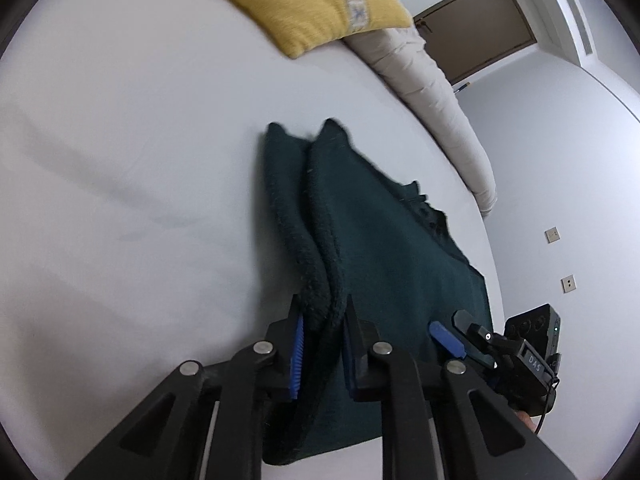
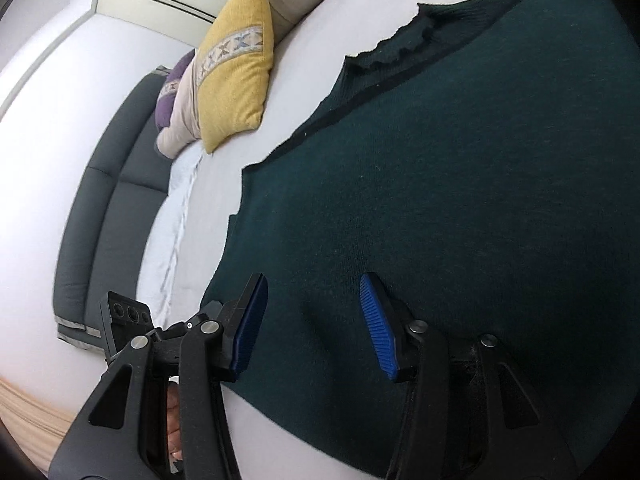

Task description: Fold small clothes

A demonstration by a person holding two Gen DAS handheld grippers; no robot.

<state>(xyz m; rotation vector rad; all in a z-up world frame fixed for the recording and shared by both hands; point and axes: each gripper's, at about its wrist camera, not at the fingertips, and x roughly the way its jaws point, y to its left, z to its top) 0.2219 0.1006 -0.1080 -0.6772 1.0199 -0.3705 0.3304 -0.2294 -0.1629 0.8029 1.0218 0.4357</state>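
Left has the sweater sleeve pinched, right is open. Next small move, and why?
Probably carry the left hand-held gripper, shut on the dark green knitted sweater, across its flat body: the fold is gathered there, and the right hand-held gripper hovers open above.

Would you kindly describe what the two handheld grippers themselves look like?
Both the left gripper and right gripper have matte black linkage arms with silver pivot pins and triangular cutouts. Their fingers carry ribbed blue pads. One black body reads "DAS", with a thin black cable.

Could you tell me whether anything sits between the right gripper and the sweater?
Nothing visible does. The right gripper hangs open right over the sweater, bare knit between its fingers. The left gripper already clamps a bunched fold of it.
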